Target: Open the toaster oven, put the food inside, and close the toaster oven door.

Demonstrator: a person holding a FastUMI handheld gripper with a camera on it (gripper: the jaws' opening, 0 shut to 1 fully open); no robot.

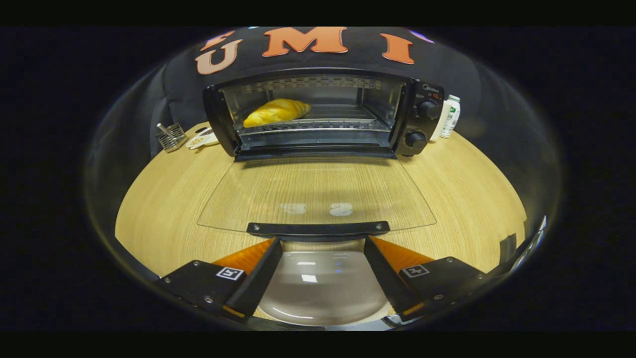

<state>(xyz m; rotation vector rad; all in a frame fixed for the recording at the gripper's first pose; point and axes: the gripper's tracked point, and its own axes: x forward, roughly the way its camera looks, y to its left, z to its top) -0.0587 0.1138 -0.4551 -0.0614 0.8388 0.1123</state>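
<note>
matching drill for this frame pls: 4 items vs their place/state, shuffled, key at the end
Items:
1. croissant
2. glass door
3. white bottle
4. tool

Places/states:
A. beside the toaster oven's knob side
B. open, fingers spread just below the door handle
C. on the rack inside the oven
D. folded down flat over the table

Pairs: 1-C, 2-D, 3-A, 4-B

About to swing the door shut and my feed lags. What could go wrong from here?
1. The gripper is open, jaws either side of the handle but not gripping; a lift may slip off it.
2. The croissant lies near the front of the rack; the glass door might clip it.
3. A plate sits under the jaws; dropping low could knock it.
</note>
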